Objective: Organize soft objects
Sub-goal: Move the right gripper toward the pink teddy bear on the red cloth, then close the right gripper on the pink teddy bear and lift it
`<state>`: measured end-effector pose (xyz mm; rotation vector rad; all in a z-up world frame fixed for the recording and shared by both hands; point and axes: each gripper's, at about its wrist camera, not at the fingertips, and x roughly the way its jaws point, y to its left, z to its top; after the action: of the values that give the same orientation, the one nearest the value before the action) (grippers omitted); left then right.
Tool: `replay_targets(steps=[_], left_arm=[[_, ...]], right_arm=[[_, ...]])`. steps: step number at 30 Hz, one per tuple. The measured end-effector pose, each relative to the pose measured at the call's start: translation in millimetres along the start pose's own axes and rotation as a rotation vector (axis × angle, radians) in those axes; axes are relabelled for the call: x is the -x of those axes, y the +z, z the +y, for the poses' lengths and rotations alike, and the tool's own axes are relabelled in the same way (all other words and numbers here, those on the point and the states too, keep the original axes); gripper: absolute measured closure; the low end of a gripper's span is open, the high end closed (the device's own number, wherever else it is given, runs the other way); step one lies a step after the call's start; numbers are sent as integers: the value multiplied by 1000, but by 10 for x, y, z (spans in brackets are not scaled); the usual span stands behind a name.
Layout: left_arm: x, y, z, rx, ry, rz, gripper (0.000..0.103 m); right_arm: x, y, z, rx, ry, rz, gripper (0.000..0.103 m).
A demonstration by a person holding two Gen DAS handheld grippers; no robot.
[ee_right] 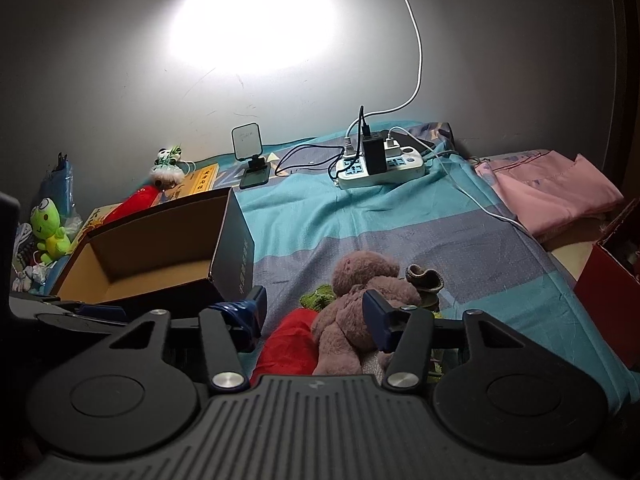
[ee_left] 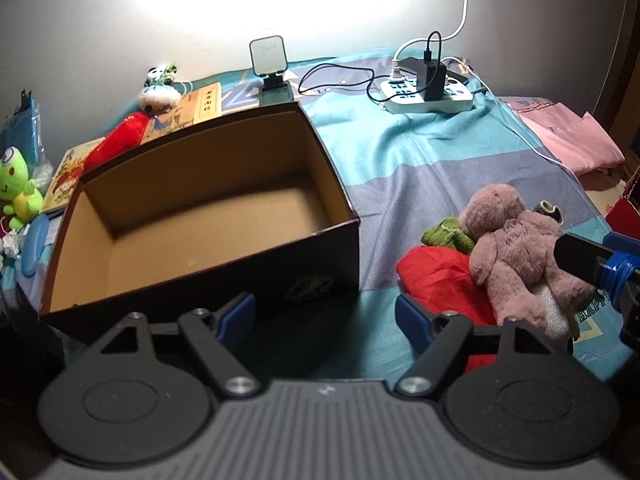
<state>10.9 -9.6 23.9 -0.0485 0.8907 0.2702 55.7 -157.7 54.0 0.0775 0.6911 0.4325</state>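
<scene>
- both sets of jaws stand wide apart and grip nothing: the left gripper [ee_left: 326, 316] hangs just in front of the open cardboard box [ee_left: 208, 216], and the right gripper [ee_right: 316, 312] hangs low over a small heap of soft toys.
- on top of that heap, to the right of the box on the blue striped bedsheet [ee_left: 420, 160], a mauve teddy bear [ee_right: 360, 300] lies across a red soft item [ee_right: 290, 350], with a green knitted piece [ee_right: 318, 298] behind it.
- in the right wrist view the bear sits between the blue fingertips [ee_right: 374, 318], though it is hard to tell whether either pad already touches the fur.
- inside, the box looks bare, so the sorting seems to be near its start.
- the step in hand looks like picking up the bear. to do it well, lower the right gripper so the pads meet around the torso rather than a loose limb, close gently, and lift straight up so the red item is not dragged along.
- a green frog plush [ee_left: 18, 190] sits at the far left beyond the box, and a power strip [ee_left: 426, 94] with cables lies well apart at the back.
</scene>
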Motion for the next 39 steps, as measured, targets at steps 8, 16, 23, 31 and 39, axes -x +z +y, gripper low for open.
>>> replay_targets(steps=[8,16,23,31,39], left_arm=[[7,430,-64,3,7,44,25],[-185,492,-122,19,19,68,25],[-347,482,-254,27,26,93,25],[-377,375,-354,36,-150,43,23],[-677,286,-595,17,-413,123,23]], right_arm=[[-128,67,-165,13,55,28,75],[-261,97,-495,-26,107,66,75],[-340,129,-662,-3,187,85,76],[-485,91,-993,-97,234,127,77],[-700,-10,-1302,-218,276,211,77]])
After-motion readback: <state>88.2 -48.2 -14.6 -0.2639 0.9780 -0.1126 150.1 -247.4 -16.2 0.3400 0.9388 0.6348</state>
